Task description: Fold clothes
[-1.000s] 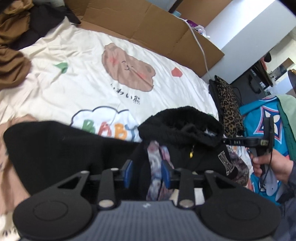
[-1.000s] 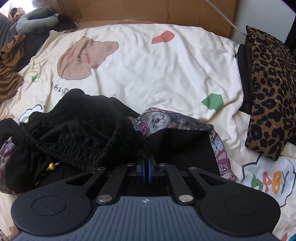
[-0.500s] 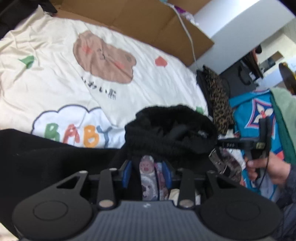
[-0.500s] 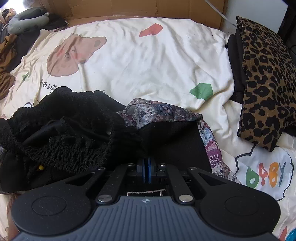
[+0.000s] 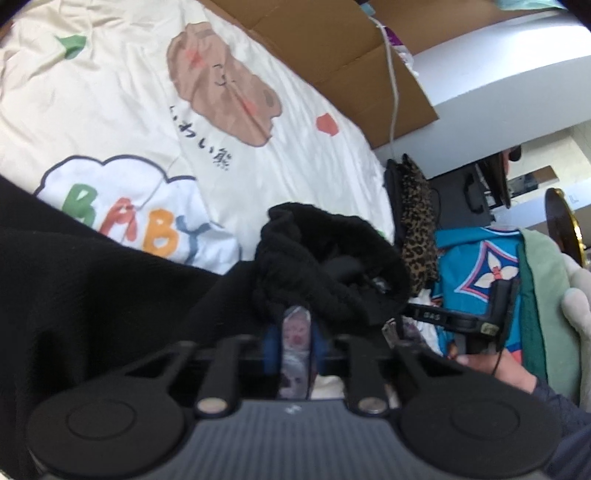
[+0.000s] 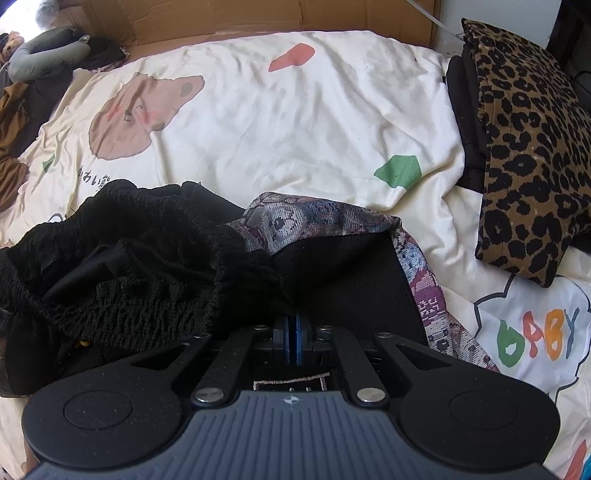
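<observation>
The left claw [image 5: 294, 345] has its blue pads [image 5: 270, 347] set a little apart, pinching a strip of patterned bear-print fabric [image 5: 295, 354] that runs between them; where that strip ends below the claw body is hidden. The right claw [image 6: 291, 338] is closed tight, pads pressed together on the edge of the black garment [image 6: 332, 280], though the pinched cloth itself is too thin to make out. Just ahead of both claws the garment's black gathered waistband [image 6: 122, 273] bunches up, with the bear-print lining [image 6: 306, 221] turned out beside it; its left part is cut off by the frame. In the left view a broad black sheet of the garment fills the area left of the claw, blurred. To the right of the left claw, a hand [image 5: 495, 369] grips the other tool's handle, half hidden. Beyond lies the bed's cream cover [image 6: 295, 122] printed with a brown bear and "BABY" cloud. A leopard-print pillow [image 6: 528, 147] sits farther right, and cardboard [image 6: 258, 14] lines the far edge.
</observation>
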Tool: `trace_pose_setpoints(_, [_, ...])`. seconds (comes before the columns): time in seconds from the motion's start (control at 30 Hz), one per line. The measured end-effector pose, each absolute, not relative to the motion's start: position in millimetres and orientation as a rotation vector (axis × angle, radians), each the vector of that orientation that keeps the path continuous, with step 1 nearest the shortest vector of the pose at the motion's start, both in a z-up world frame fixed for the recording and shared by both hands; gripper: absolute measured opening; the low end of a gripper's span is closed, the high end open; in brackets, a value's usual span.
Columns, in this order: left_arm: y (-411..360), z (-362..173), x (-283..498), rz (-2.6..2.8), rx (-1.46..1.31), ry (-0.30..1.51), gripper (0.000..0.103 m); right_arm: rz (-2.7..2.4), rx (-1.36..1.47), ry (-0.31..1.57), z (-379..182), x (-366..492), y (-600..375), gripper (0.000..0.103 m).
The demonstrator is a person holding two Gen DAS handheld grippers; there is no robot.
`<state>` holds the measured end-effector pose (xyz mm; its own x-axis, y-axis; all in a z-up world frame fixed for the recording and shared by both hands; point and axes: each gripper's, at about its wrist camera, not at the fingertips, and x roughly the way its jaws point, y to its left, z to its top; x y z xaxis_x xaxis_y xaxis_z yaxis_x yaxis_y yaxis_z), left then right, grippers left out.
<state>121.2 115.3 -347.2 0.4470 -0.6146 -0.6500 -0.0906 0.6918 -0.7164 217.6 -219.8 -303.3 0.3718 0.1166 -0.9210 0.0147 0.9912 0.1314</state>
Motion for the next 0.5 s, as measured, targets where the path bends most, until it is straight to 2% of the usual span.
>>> trace_pose_setpoints(0.5, [156.0,-282.1,118.6,-0.264,-0.535,0.988,0.009,0.227,0.139,1.131,-280.5,215.2,-174.0,0.001])
